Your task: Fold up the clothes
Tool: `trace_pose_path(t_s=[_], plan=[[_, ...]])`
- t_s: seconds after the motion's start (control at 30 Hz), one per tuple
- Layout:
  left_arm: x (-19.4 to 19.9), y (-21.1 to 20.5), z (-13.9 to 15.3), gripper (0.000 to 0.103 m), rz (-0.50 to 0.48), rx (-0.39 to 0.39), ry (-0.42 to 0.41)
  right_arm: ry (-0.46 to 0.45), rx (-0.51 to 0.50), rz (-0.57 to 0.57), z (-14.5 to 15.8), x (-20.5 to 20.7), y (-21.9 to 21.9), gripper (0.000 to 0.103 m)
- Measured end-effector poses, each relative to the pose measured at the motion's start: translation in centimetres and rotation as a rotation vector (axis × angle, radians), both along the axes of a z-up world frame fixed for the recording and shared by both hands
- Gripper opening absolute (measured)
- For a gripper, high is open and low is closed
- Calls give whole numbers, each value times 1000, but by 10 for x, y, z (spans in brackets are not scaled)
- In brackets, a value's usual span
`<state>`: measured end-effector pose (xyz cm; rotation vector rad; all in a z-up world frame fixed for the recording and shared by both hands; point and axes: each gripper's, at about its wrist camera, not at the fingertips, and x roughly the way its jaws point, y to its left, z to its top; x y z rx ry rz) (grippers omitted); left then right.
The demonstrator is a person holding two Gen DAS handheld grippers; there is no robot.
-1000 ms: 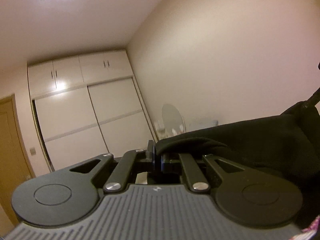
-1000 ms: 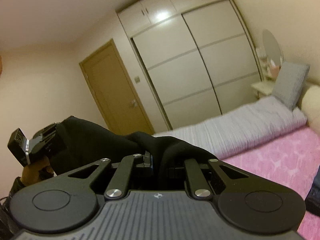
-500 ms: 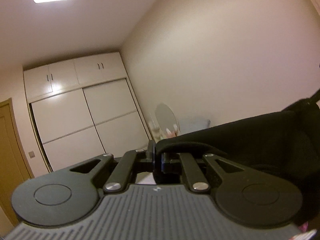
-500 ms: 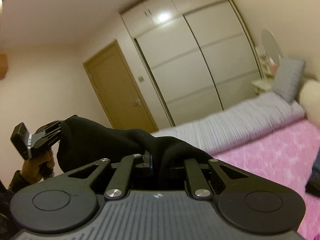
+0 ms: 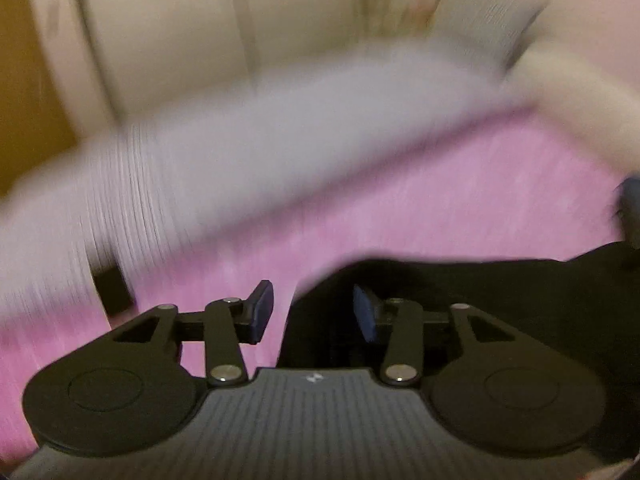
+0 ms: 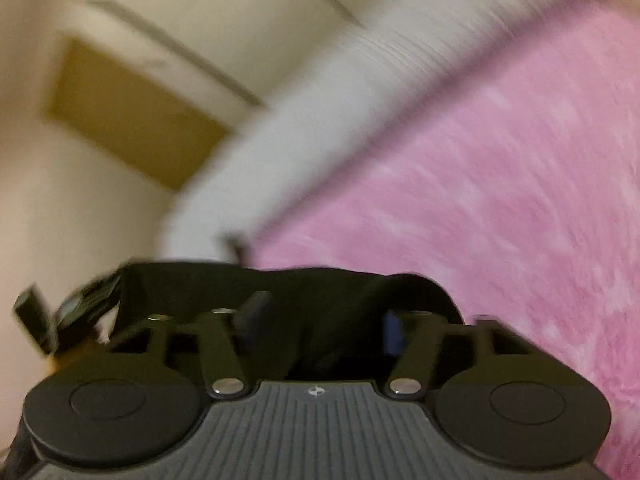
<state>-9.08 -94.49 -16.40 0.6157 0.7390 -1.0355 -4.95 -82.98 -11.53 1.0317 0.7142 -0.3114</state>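
Observation:
The picture is blurred by fast motion. A black garment lies low over the pink blanket. My left gripper has its jaws opening. The garment's edge sits between them against the right pad, and the left pad is bare over pink. In the right wrist view the same garment fills the gap of my right gripper. Its jaws are opening wide and the pads stand apart from the cloth. The left tool's housing shows at the garment's far left end.
A grey striped cover runs along the bed's far side beyond the blanket. Behind it are white wardrobe doors and a brown door. Something dark blue lies at the right edge of the bed.
Both grippers have swung down from pointing at the walls and ceiling toward the bed. Both were shut on the black garment; now their jaws stand apart and the garment is low over the blanket.

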Motion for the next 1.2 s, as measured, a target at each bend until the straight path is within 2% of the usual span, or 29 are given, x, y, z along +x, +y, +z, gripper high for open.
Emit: trace_pose_path(t_s=[0.07,0.17,0.2,0.3,0.4,0.47,0.57,0.63,0.7,0.77,0.87,0.9,0.93,1.0,1.07,1.2], plan=[[9,-2,-53,38,57,74,56,105,-34,21,-56,27,-12,61],[0,36,-92,49,67,143,77,178,-104,55,-96,39,-9,60],[-2,49,-100,54,78,180,77,185,-117,60,-103,38,-6,62],[-2,88,-114,58,130,283,91,239,-139,88,-121,28,15,68],[13,138,-123,63,208,343,97,294,-127,145,-134,22,44,73],[27,160,-127,66,260,360,120,331,-127,186,-143,21,66,77],[51,182,-137,67,286,365,163,381,-83,199,-160,24,93,77],[64,185,-144,68,249,368,199,405,-41,180,-171,29,108,77],[72,189,-145,68,205,372,279,432,-38,171,-177,36,123,77],[81,197,-148,68,189,339,408,447,-42,159,-179,43,138,77],[89,211,-143,62,151,245,567,458,-34,136,-182,52,157,77],[89,215,-141,43,127,232,587,465,-40,130,-182,55,164,77],[87,219,-141,16,102,242,593,469,-48,122,-183,59,169,77],[83,227,-136,2,58,251,595,482,-64,110,-185,67,180,77],[85,230,-120,1,17,230,522,509,-77,116,-190,76,190,77],[135,222,-67,2,113,157,277,575,-122,135,-185,89,207,75]])
